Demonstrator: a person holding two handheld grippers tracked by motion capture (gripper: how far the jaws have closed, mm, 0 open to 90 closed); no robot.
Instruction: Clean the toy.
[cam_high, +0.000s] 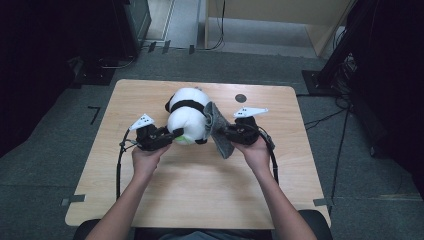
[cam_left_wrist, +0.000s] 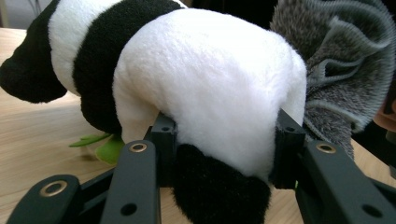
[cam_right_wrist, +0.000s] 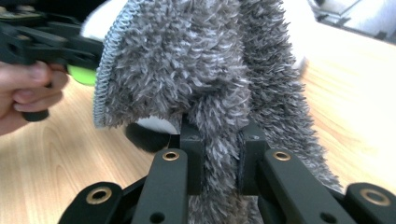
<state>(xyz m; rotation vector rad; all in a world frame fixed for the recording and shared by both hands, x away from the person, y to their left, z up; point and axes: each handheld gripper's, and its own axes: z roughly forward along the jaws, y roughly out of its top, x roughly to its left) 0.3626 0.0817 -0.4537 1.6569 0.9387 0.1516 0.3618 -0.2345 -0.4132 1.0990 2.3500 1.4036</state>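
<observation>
So the plush panda (cam_high: 187, 116) is sitting around the middle of the wooden tabletop (cam_high: 200, 185), toward the far half, and the left tool (cam_high: 172, 134) has its jaws clamped on the panda's rear end. In the left gripper view you can see the white fur (cam_left_wrist: 210, 88) bulging out between the jaws, with a black leg (cam_left_wrist: 219, 191) hanging below. The right tool (cam_high: 226, 132) is pinched shut on a fuzzy grey cloth (cam_high: 218, 129), which is held up right against the panda's other side; in the right gripper view the pile of the cloth (cam_right_wrist: 205, 84) squeezes thin between the jaws. Both things look super light and squishy, so nothing here should break, but soft stuff gives under a grip and can creep out of it. The panda probably handles best grabbed deep across a bulky part like the rump, not by loose fur. The cloth is floppy and will droop wherever it isn't held, so taking it near an edge or a fold, with a good bunch of fabric, seems like the safer bet. There's also a bit of green (cam_left_wrist: 109, 149) under the panda, likely a felt leaf.
</observation>
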